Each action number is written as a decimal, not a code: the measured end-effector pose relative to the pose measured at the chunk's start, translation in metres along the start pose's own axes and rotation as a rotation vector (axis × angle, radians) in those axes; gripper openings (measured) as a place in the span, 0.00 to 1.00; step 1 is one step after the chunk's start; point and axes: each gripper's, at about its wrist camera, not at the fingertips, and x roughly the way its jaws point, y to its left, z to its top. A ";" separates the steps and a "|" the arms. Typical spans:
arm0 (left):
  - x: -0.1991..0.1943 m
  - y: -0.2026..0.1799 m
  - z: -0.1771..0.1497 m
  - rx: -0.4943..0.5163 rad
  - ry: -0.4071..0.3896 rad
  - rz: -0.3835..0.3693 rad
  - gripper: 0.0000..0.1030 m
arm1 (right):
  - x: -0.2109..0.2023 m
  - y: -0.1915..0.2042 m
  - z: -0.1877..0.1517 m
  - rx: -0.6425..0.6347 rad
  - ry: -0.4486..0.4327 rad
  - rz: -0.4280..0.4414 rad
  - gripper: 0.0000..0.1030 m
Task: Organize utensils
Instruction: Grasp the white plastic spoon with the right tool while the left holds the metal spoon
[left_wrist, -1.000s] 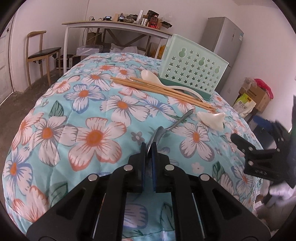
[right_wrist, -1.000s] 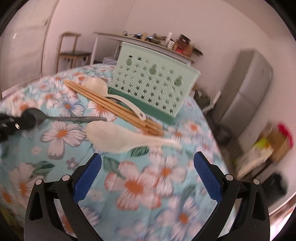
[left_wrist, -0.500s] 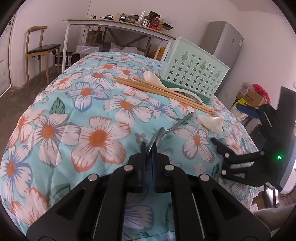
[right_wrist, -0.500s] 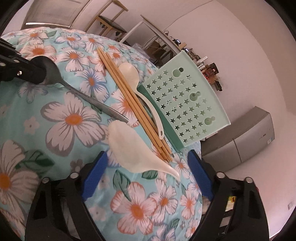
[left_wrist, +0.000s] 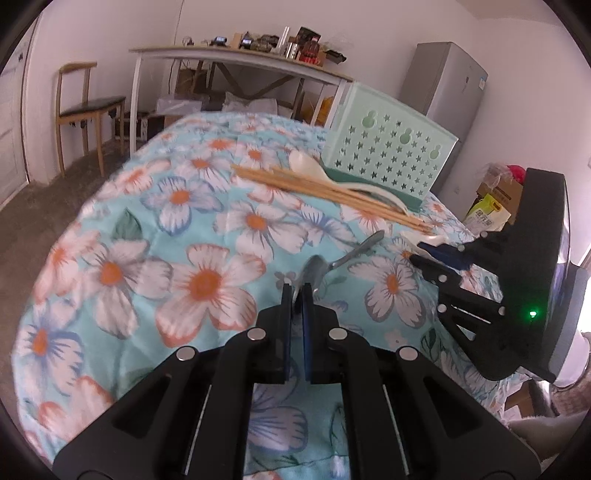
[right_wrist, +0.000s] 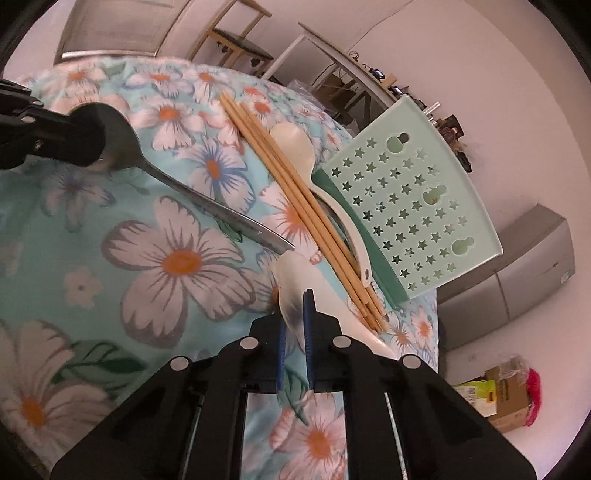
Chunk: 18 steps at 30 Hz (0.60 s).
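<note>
My left tongs (left_wrist: 296, 291) are clamped on the bowl of the metal spoon (left_wrist: 334, 263); its handle runs away ahead-right of the tips, and I can't tell whether it is clear of the floral bedspread (left_wrist: 207, 280). My right tongs (right_wrist: 294, 314) have just been closing and now pinch the white ceramic spoon (right_wrist: 291, 291) at its bowl, with the handle trailing back and right under the tong body. From the right tongs, the metal spoon's handle tip sits just ahead-left, near the ceramic bowl but apart from it as far as I can see.

Key relation: the green star-punched basket (right_wrist: 410, 214) lies ahead-right of the right tongs, ahead-right of the left ones too, and the right hand is nearer. Its long side runs about parallel to the bundle of chopsticks (right_wrist: 295, 199) and the plastic spoon (right_wrist: 295, 147), which lie between both tongs and the basket, touching or just beside its base.

I judge the next move is a lift over that bundle into the basket. The wall facing me stands tall, so each spoon needs height first. Room is open to the left of the left tongs; the bed's edge falls away close to the right of the right tongs. Both tongs sit near each other, so I'd go one at a time.
</note>
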 end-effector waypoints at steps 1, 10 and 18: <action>-0.005 -0.001 0.003 0.006 -0.013 0.006 0.02 | -0.003 -0.004 0.000 0.015 -0.006 0.008 0.08; -0.038 -0.020 0.027 0.078 -0.105 0.003 0.00 | -0.042 -0.074 -0.014 0.309 -0.100 0.122 0.05; -0.038 -0.006 0.022 -0.028 0.015 -0.021 0.11 | -0.055 -0.136 -0.040 0.573 -0.173 0.199 0.04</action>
